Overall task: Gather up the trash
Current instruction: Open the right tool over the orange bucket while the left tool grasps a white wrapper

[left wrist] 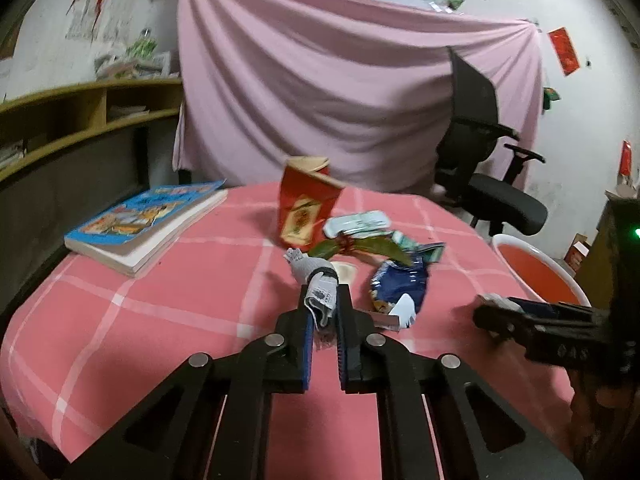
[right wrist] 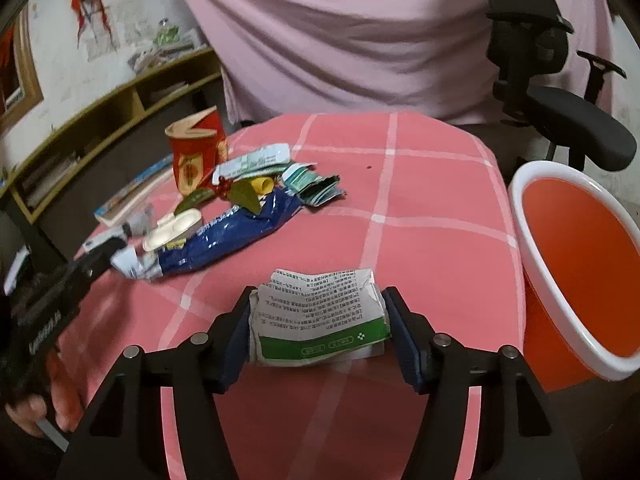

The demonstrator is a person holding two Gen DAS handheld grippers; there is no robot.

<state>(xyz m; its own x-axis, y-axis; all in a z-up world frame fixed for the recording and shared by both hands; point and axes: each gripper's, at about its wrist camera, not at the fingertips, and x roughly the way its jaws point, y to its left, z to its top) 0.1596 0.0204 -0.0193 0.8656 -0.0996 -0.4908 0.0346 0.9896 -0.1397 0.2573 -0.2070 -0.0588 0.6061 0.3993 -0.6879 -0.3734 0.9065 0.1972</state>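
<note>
The grey wrapper (left wrist: 316,296) sits pinched between the closed jaws of the left gripper (left wrist: 323,312), most of it sticking out ahead; it could slide free in transit. The printed paper (right wrist: 320,316) is clamped across the right gripper (right wrist: 320,320), with the bin (right wrist: 532,248) just to its right. A loose squeeze might drop it short, onto the tablecloth (right wrist: 432,240).

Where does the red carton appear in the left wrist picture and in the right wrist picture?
Left wrist view: the red carton stands upright at the centre, on the far part of the pink checked cloth, behind the litter pile.
Right wrist view: the red carton stands at upper left, near the table's far left edge.
Shared landmark: the blue foil bag lying in front of it.
</note>
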